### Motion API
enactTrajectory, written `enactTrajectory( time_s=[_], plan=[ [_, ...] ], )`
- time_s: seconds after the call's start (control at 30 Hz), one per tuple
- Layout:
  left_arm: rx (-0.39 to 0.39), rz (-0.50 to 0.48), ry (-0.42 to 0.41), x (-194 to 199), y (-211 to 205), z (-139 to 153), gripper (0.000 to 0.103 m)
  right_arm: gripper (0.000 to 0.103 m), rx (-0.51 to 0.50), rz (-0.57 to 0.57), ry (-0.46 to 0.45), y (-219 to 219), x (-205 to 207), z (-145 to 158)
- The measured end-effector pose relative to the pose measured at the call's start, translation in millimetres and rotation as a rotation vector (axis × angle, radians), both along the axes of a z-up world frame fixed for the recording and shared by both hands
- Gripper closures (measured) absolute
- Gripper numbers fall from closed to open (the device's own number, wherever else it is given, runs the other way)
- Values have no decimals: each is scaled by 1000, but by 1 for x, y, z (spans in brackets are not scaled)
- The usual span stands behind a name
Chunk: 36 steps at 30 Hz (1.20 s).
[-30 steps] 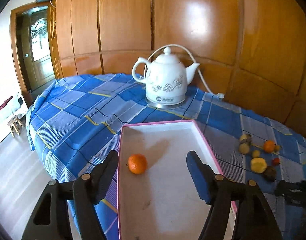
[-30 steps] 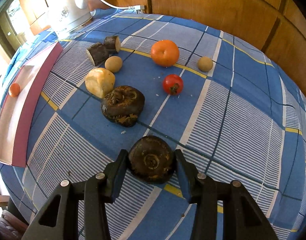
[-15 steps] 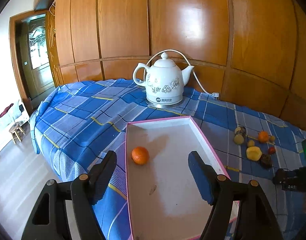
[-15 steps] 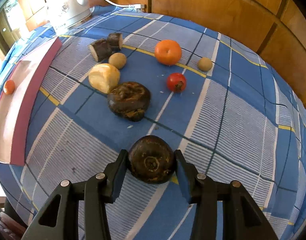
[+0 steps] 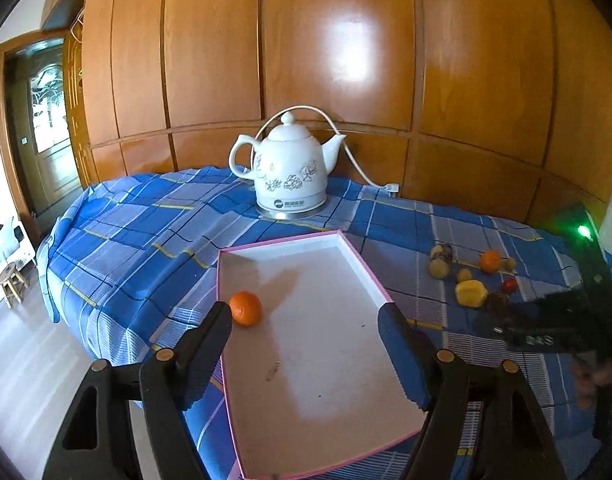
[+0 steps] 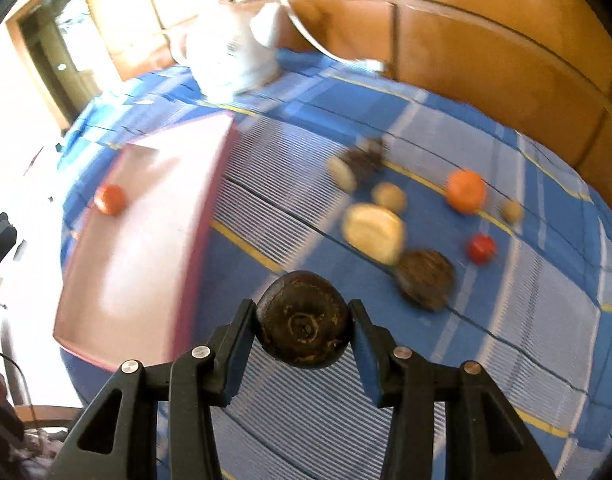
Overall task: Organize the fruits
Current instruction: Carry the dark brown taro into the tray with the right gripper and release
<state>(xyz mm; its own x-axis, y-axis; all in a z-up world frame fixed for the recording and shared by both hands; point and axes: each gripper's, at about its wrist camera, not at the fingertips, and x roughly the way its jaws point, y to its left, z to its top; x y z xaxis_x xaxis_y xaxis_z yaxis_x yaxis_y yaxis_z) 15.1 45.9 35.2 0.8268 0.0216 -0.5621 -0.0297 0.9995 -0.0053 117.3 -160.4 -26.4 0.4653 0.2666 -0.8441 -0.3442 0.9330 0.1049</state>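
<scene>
Right gripper (image 6: 303, 320) clenched on the dark round fruit (image 6: 302, 318), lifted clear of the surface — the pink-rimmed tray (image 6: 202, 216) lies off to its left, one small orange (image 5: 246, 308) inside. Left gripper (image 5: 306, 344) hangs released over that tray — empty.

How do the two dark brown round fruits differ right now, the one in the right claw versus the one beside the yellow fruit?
The dark brown round fruit in the right claw is clamped between both fingers, above the blue plaid tablecloth; the other dark brown fruit lies on the cloth, against the pale yellow fruit. The held one shows a ringed flat face; the other is blurred. Both are outside the pink-rimmed white tray.
</scene>
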Motion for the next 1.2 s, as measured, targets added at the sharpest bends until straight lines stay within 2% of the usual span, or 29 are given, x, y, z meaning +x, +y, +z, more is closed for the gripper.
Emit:
enactTrajectory(
  time_s=[0.27, 0.53, 0.93, 1.07, 1.2],
  plan=[
    [10, 1, -13, -8, 0, 4, 26, 56, 37, 129, -28, 69, 25, 14],
    [6, 18, -6, -9, 7, 1, 26, 56, 45, 223, 16, 119, 41, 6],
    [-5, 69, 13, -10, 22, -6, 25, 56, 45, 267, 86, 149, 49, -14],
    [-23, 95, 27, -10, 29, -10, 25, 56, 28, 237, 38, 143, 44, -8],
    [-41, 130, 31, -10, 40, -12, 25, 56, -11, 196, -60, 134, 30, 7]
  ],
)
